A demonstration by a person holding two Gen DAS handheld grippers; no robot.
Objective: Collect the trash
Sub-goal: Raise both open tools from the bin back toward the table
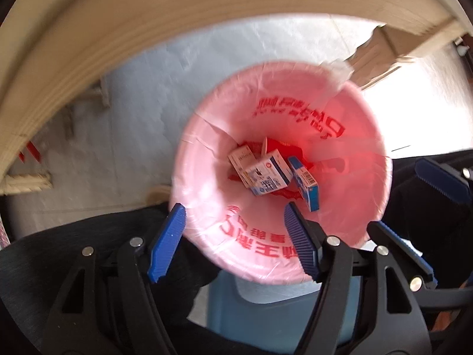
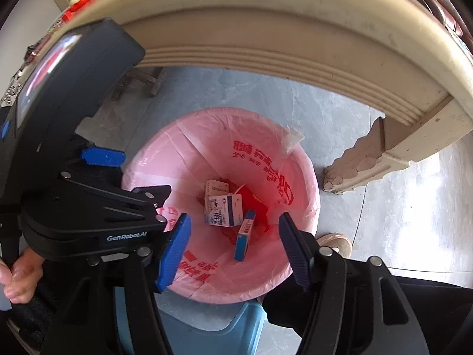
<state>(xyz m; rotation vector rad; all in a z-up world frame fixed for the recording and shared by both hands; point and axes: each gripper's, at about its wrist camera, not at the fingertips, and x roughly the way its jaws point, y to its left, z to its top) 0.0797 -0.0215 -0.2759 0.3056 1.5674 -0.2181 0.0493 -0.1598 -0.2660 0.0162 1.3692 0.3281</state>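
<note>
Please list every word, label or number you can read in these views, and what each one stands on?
"GenRobot.AI": on the black body of the left gripper, seen from the right wrist view.
Red printed characters on the pink bin bag: upside down, not readable.
Print and barcode on the small boxes in the bag: too small to read.

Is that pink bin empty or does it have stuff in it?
Not empty, nowhere near full: the bin holds a few small boxes and something red at the bottom.
</note>
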